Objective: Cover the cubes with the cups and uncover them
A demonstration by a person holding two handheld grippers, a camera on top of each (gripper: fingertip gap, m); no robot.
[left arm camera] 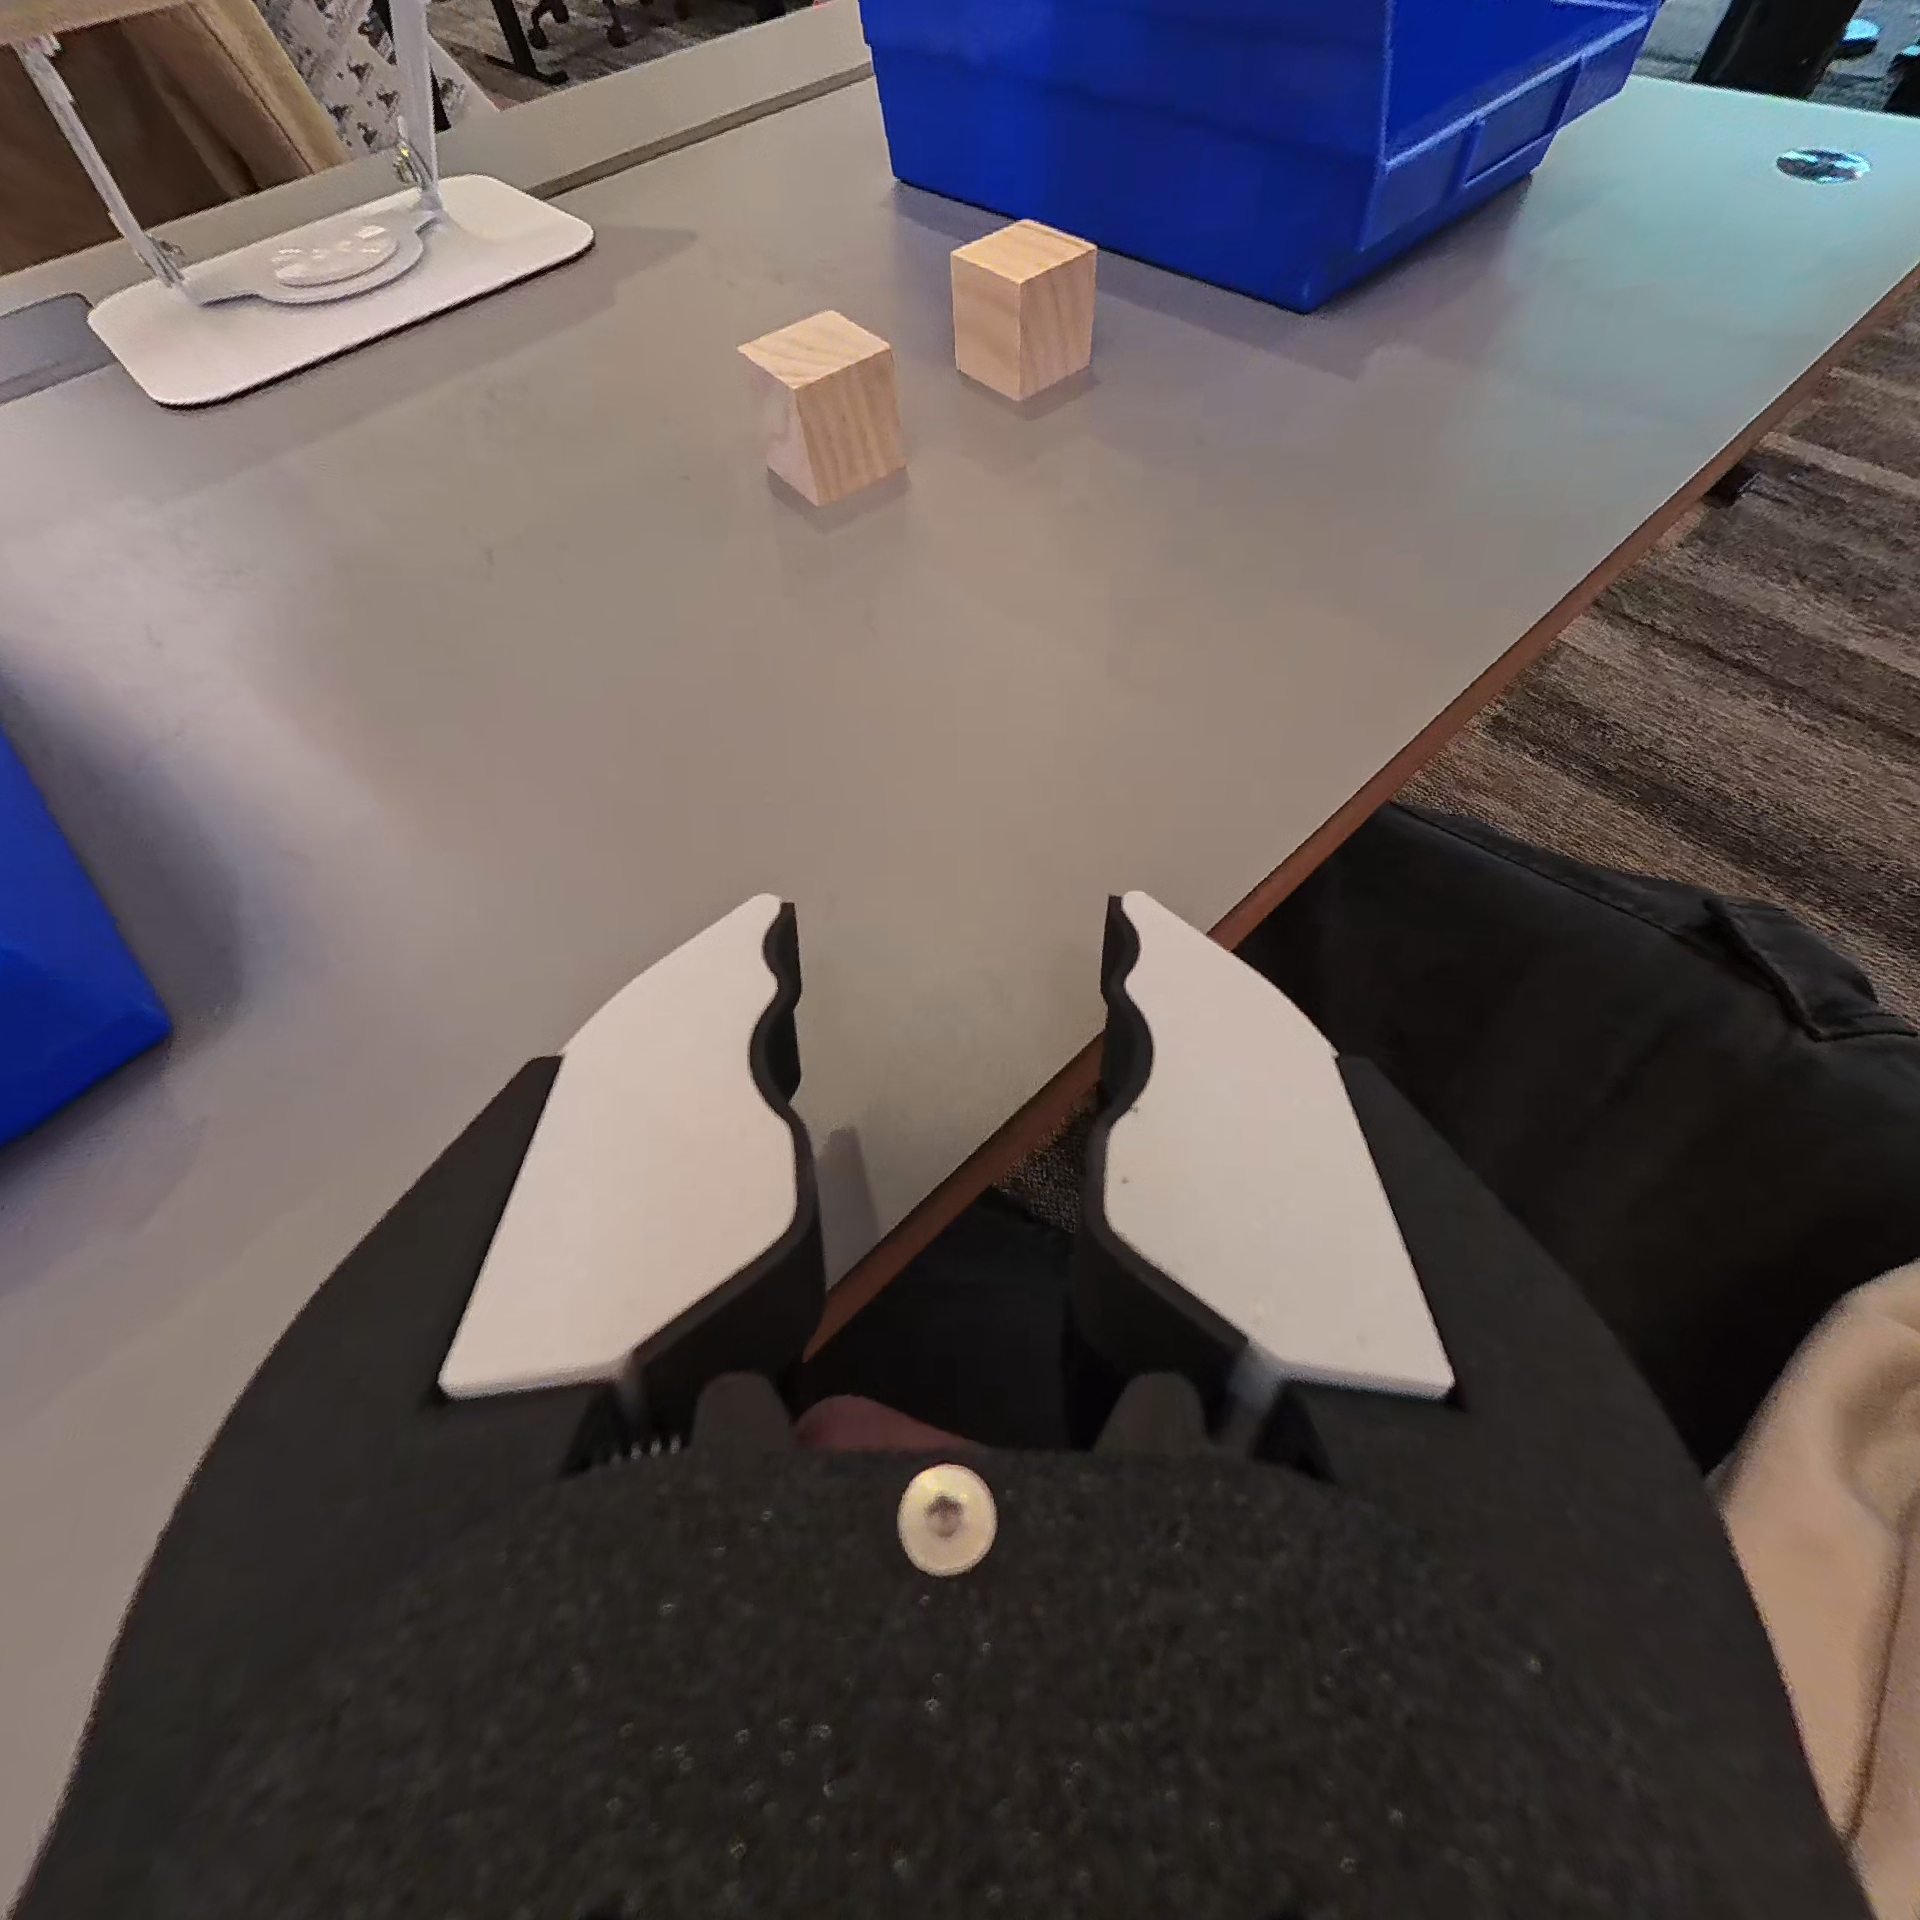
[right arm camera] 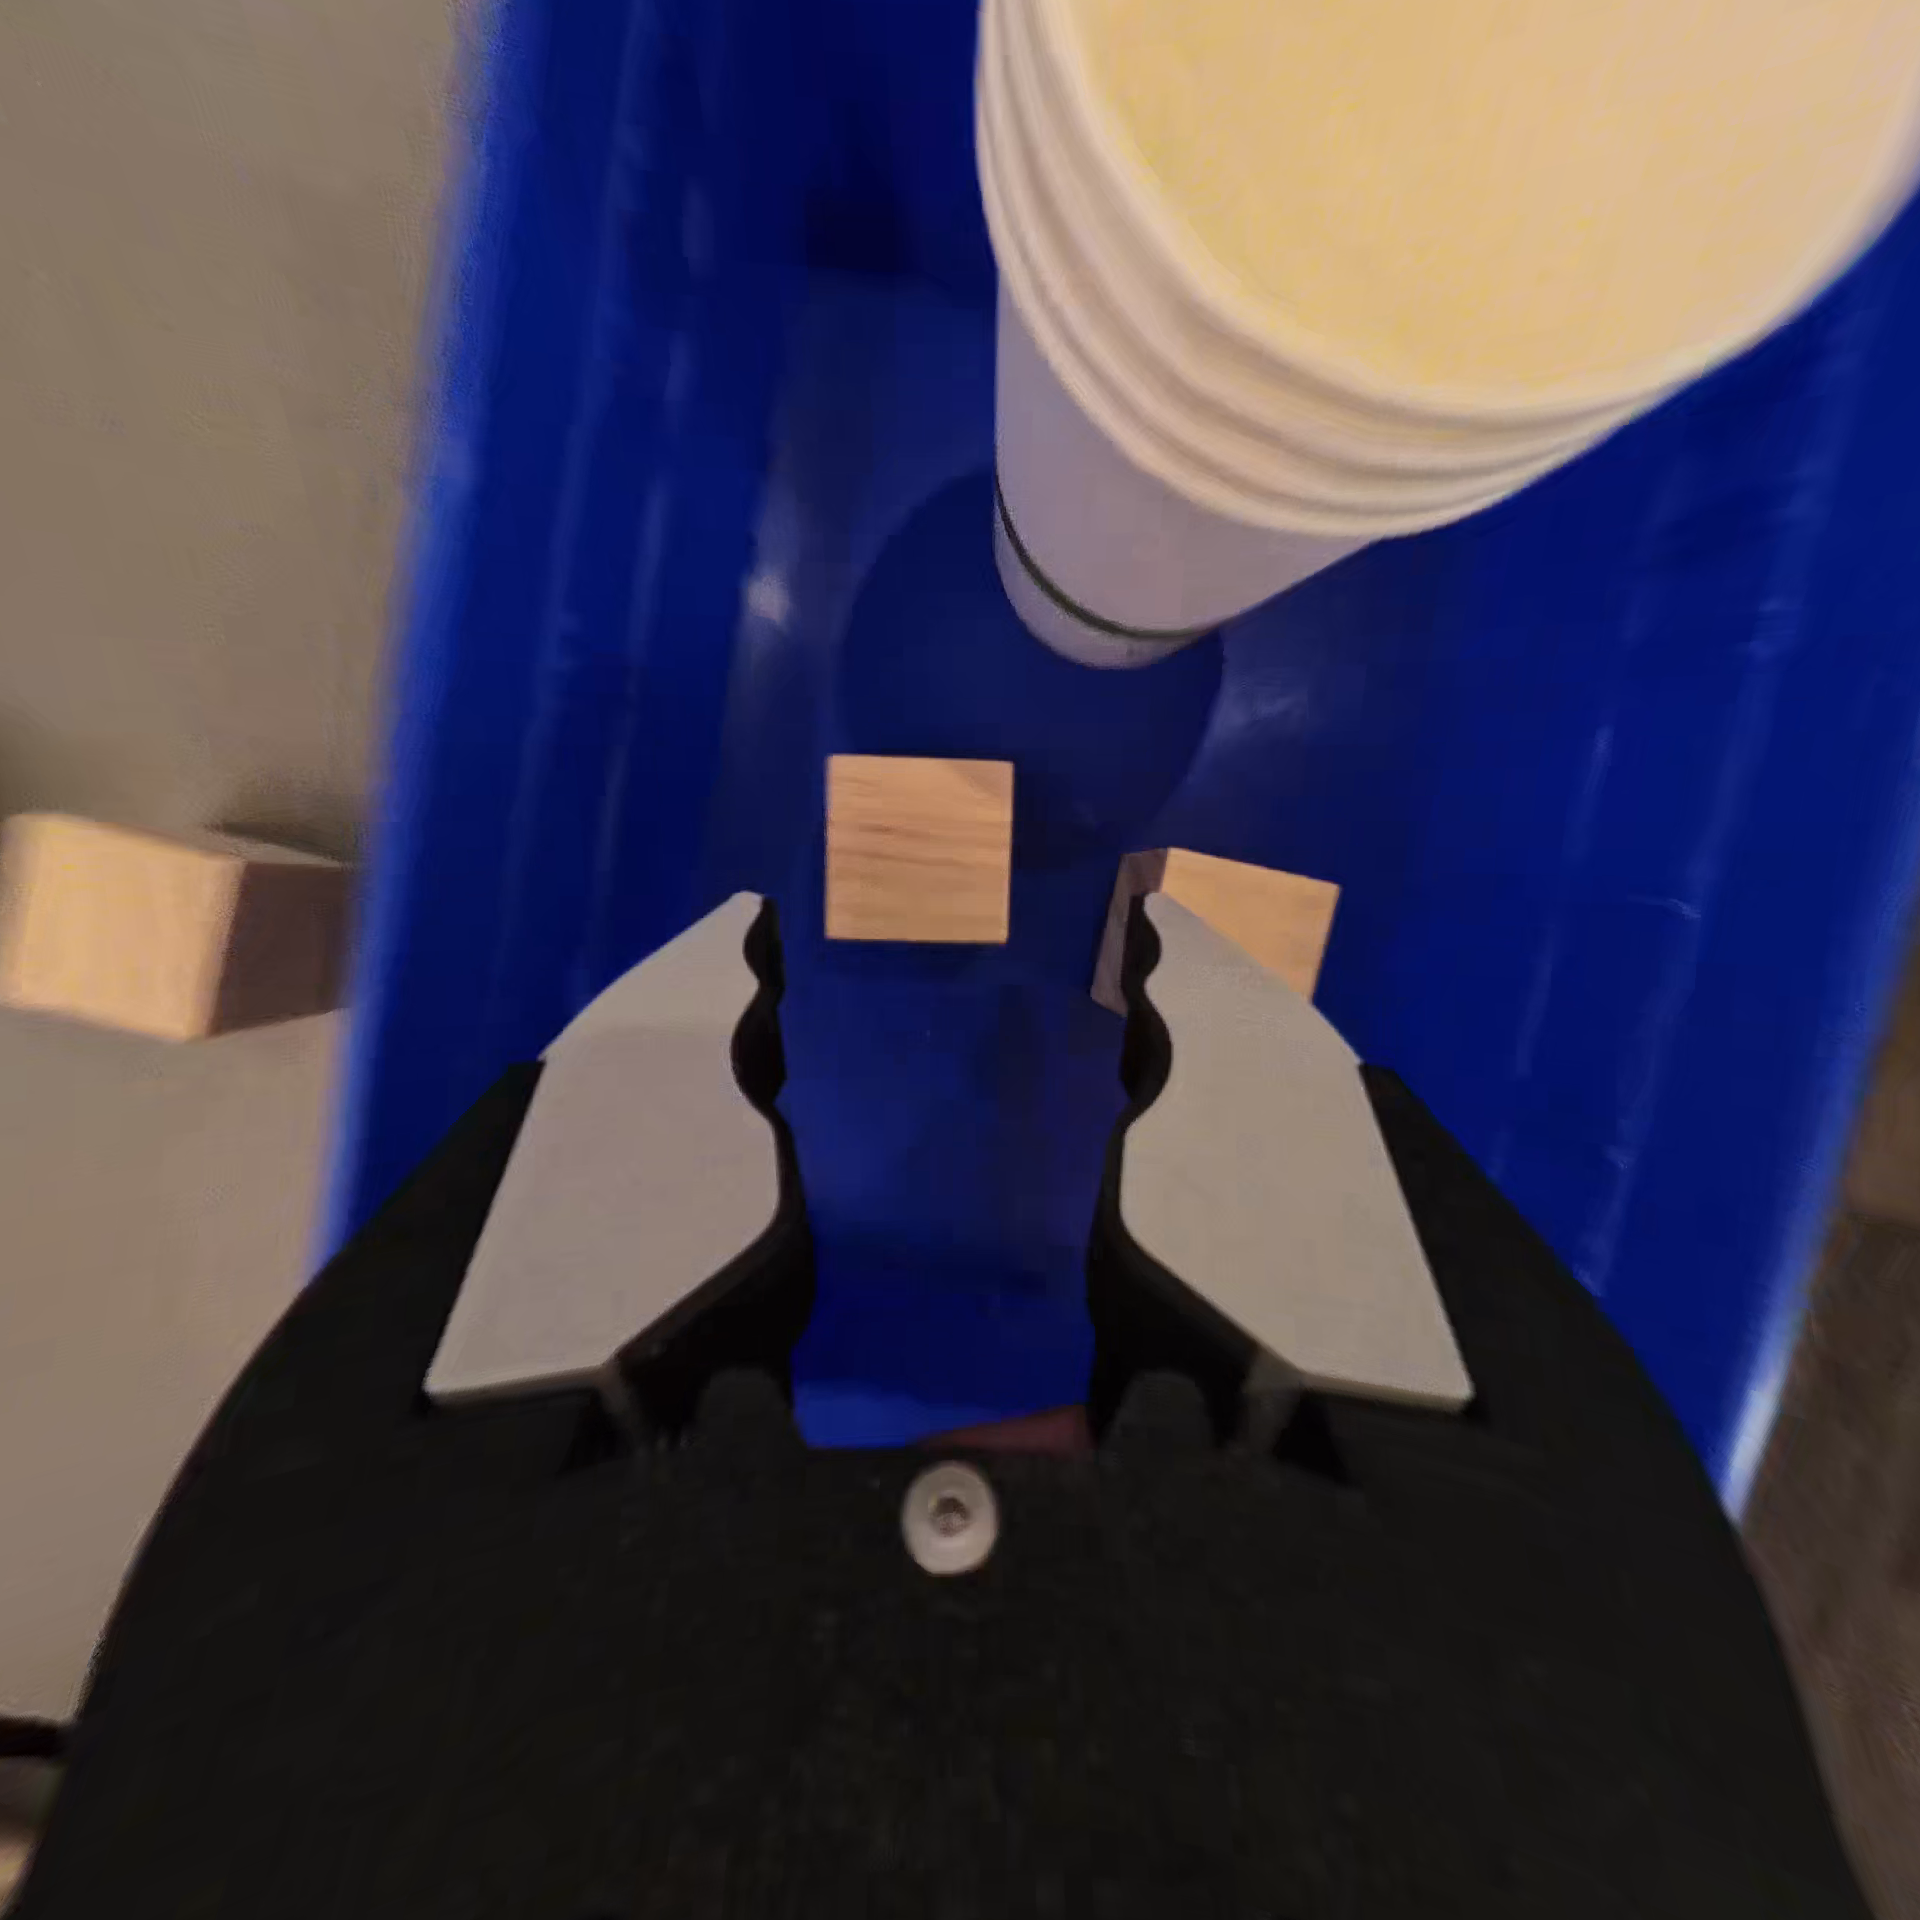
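Note:
Two wooden cubes stand on the grey table in the left wrist view, a nearer one (left arm camera: pixel 826 407) and a farther one (left arm camera: pixel 1023 307) close to a blue bin (left arm camera: pixel 1247 135). My left gripper (left arm camera: pixel 951 935) is open and empty, low over the table's near edge, well short of the cubes. My right gripper (right arm camera: pixel 951 930) is open and empty, pointing down into the blue bin (right arm camera: pixel 623 520). Inside it stands a stack of white paper cups (right arm camera: pixel 1299 312), mouths up, beyond the fingertips. Two more wooden cubes lie on the bin floor, one (right arm camera: pixel 917 850) ahead, one (right arm camera: pixel 1262 925) partly behind my right finger.
Another cube (right arm camera: pixel 135 925) sits on the table left of the bin in the right wrist view. A white stand base (left arm camera: pixel 343 281) is at the far left. A second blue object (left arm camera: pixel 52 987) is at the left edge. A person's dark trousers (left arm camera: pixel 1558 1091) lie beyond the table edge (left arm camera: pixel 1351 831).

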